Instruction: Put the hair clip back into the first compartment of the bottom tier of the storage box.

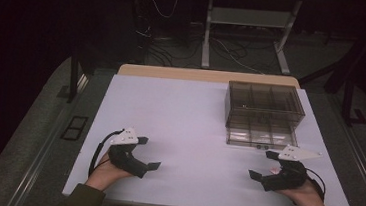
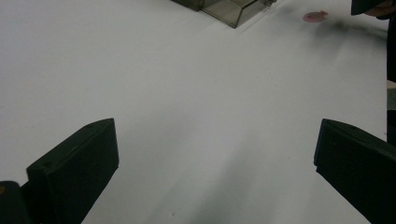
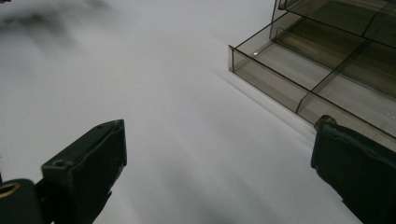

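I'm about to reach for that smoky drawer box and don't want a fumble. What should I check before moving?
1. Left gripper open: ok, jaws wide apart, nothing between them.
2. Right gripper open: ok, nothing held.
3. Drawer of the box pulled out: ok, its compartments are exposed.
4. Drawer contents: cannot tell, the tinted walls hide small items.
5. Path from right gripper to drawer: ok, bare white table between them.
6. Small pink spot on the table near the right hand: cannot tell what it is.
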Demonstrator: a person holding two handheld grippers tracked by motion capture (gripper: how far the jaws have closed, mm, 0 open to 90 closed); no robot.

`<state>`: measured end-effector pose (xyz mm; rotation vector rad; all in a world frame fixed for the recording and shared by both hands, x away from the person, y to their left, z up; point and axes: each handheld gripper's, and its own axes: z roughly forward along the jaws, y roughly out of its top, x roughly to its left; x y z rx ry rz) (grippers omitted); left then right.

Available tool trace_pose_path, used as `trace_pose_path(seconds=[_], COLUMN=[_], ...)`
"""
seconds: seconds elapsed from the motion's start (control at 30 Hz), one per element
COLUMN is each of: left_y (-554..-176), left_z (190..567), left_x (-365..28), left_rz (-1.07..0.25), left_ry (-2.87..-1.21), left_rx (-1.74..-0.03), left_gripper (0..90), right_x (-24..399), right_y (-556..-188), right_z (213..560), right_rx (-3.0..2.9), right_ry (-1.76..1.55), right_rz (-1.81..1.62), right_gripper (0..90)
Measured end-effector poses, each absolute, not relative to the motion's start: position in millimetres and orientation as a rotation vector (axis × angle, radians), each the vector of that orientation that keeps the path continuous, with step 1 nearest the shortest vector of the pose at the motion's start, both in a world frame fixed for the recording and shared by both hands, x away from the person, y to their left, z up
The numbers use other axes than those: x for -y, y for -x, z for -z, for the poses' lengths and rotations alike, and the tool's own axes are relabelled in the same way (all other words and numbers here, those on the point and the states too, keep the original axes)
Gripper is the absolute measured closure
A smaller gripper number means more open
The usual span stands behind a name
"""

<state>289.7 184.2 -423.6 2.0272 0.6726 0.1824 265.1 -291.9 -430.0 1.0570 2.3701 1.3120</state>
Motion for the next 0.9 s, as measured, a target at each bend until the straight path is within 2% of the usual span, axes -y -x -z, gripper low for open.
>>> trace_pose_path(seconds=[0.9], left_y=[-287.8], left_z=[425.1], left_x=[-187.0], left_rz=[-0.183], left_ry=[-2.024], left_rx=[-0.674], left_gripper=[0.0], right_x=[299.9], right_y=[-269.5], right_z=[420.0], right_rx=[-2.364], right_ry=[-1.033], right_rz=[-1.325], right_gripper=[2.8])
